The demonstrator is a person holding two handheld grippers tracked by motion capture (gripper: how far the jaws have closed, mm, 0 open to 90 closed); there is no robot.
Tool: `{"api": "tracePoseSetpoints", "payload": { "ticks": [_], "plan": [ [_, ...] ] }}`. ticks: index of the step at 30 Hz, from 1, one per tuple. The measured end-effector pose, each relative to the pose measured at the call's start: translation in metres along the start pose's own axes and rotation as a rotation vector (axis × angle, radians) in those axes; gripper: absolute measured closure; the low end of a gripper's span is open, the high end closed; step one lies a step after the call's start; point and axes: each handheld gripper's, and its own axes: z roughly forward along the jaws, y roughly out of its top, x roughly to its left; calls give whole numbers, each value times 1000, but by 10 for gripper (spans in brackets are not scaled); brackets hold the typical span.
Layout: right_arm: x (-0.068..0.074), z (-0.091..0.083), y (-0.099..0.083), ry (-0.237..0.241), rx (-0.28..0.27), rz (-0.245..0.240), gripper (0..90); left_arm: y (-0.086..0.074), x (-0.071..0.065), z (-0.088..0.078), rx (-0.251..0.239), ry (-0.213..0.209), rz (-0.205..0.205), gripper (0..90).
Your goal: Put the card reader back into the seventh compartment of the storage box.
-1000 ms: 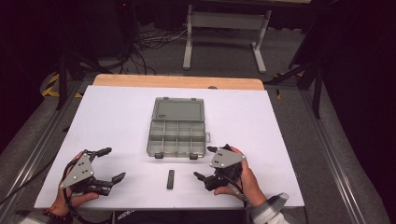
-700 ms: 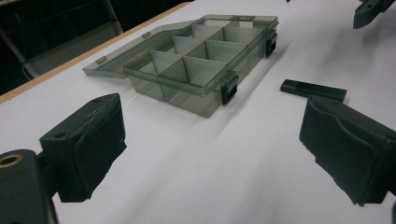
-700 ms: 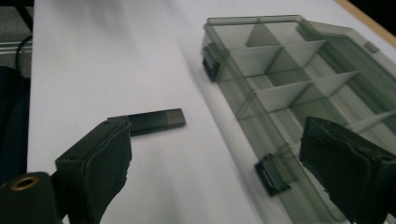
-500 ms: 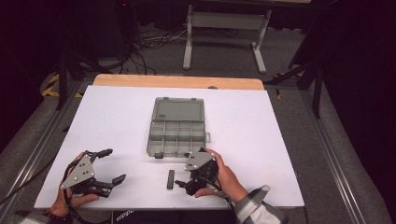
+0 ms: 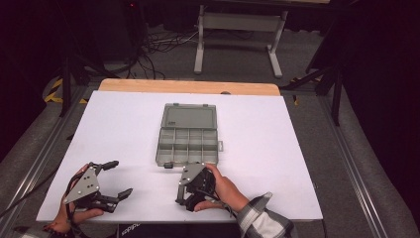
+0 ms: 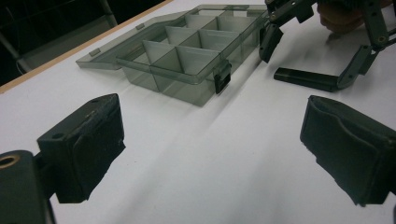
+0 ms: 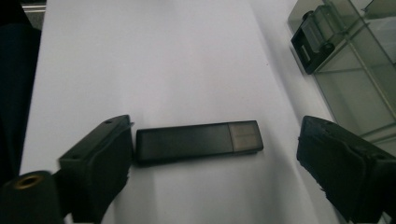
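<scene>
Right claw (image 7: 215, 154) astride black stick (image 7: 198, 141)

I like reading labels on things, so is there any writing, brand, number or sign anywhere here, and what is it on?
None can be read.
Lid of the open compartment box: a small dark mark near one corner, too small to read.
Dark object at the bottom edge of the high view: pale lettering, too blurred to read.
Black USB stick between the right gripper's open jaws: no print shows.

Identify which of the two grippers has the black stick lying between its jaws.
The right gripper: the black stick lies between its open jaws. The left gripper straddles bare table.
</scene>
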Motion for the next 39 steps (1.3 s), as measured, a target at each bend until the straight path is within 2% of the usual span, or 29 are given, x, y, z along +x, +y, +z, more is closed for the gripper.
{"api": "tracePoseSetpoints", "payload": {
  "ticks": [3, 5, 7, 11, 15, 23, 26, 32, 36, 39],
  "plan": [
    [-3, 1, 0, 11, -7, 21, 123, 0, 0, 2, 5, -5, 7, 71],
    [-7, 2, -1, 55, -8, 25, 168, 0, 0, 3, 7, -11, 7, 70],
    [-9, 3, -2, 91, -11, 37, 169, 0, 0, 3, 3, -19, 4, 68],
    [-11, 2, -1, 92, -9, 27, 209, 0, 0, 2, -5, -25, -6, 69],
    [-10, 0, -2, 101, -19, 17, 309, -1, 1, 3, 1, -27, -5, 69],
    [-8, -1, -2, 85, -26, 9, 311, -1, 0, 5, 7, -35, -9, 70],
    [-7, -1, -1, 82, -23, -9, 311, -2, -1, 3, 12, -30, -6, 69],
    [-2, -5, 1, 47, -24, -42, 311, -2, 0, 1, 7, -21, -7, 72],
    [-1, -12, 3, 21, -66, -36, 311, -2, 0, 2, 9, -21, -7, 72],
    [-1, -14, 3, 5, -69, -42, 311, -2, 0, 2, 8, -19, -8, 72]
  ]
}}
